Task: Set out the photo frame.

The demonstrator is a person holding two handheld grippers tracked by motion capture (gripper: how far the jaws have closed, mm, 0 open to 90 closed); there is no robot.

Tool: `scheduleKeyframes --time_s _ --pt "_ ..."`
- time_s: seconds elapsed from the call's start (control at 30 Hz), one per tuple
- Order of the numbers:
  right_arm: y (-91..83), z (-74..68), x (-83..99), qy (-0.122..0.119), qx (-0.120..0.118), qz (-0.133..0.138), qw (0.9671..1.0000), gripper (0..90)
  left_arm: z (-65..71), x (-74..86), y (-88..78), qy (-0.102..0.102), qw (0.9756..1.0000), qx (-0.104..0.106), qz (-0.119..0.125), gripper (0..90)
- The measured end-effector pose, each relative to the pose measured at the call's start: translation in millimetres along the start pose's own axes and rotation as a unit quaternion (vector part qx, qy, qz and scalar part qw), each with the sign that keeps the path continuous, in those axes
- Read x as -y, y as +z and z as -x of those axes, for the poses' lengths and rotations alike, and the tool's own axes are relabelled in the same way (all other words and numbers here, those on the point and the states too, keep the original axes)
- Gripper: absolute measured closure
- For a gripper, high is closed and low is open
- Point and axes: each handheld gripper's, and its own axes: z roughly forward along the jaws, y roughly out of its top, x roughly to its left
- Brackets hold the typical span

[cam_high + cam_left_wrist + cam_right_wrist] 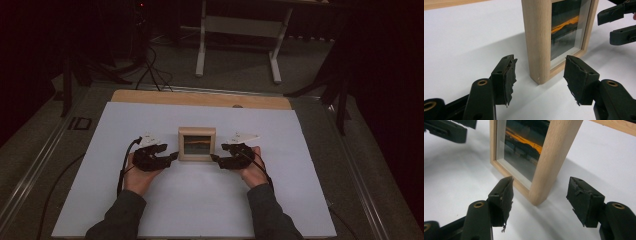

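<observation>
- A small wooden picture frame (197,144) stands upright near the middle of the white sheet (150,210) that covers the table, its glass side turned toward the person.
- Behind the glass is a dark picture with an orange streak across it; the high view is too dim to make out more of it.
- The left gripper (172,155) sits just beside the frame's left edge, held in the person's left hand (137,172).
- In the left gripper view, its jaws stand wide apart on either side of the frame's near lower corner, and the worn black pads (507,75) press on nothing.
- The right gripper (215,158) sits just beside the frame's right edge, in the right hand (252,170).
- In the right gripper view, its jaws are likewise spread wide, one pad (506,192) in front of the glass side and the other behind the frame's rounded corner, clear of the wood.
- Neither gripper has hold of the frame, which rests on the sheet on its own bottom edge.
</observation>
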Motion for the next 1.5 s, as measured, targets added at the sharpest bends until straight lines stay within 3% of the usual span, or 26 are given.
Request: scheduleKeyframes --time_s 0.3,0.8,1.03,1.07,1.27,1.5 --pt "-22.0 -1.3 7.1 -0.003 0.003 0.02 0.9998 36.8 -9.4 12.2 -24.5 -0.003 0.9999 -0.007 0.008 40.5" --pt "-64.9 4.7 35.5 0.003 0.034 0.052 0.998 36.1 -20.9 31.7 -65.5 -0.003 0.9994 -0.022 0.027 40.2" --pt "-89.4 8.7 51.7 0.009 0.056 0.07 0.996 35.6 -21.7 38.9 -82.2 -0.008 0.999 -0.02 0.039 40.2" --pt "-98.4 10.1 59.1 0.015 0.068 0.077 0.9946 35.3 -22.0 41.3 -85.5 -0.011 0.9989 -0.02 0.041 40.2" --pt "-118.7 11.8 76.2 0.035 0.089 0.093 0.9911 35.0 -24.8 49.5 -95.6 -0.016 0.9986 -0.024 0.044 40.2" --pt "-132.1 11.2 93.6 0.046 0.11 0.096 0.9882 33.5 -29.7 62.0 -107.9 -0.025 0.9979 -0.037 0.046 39.8"
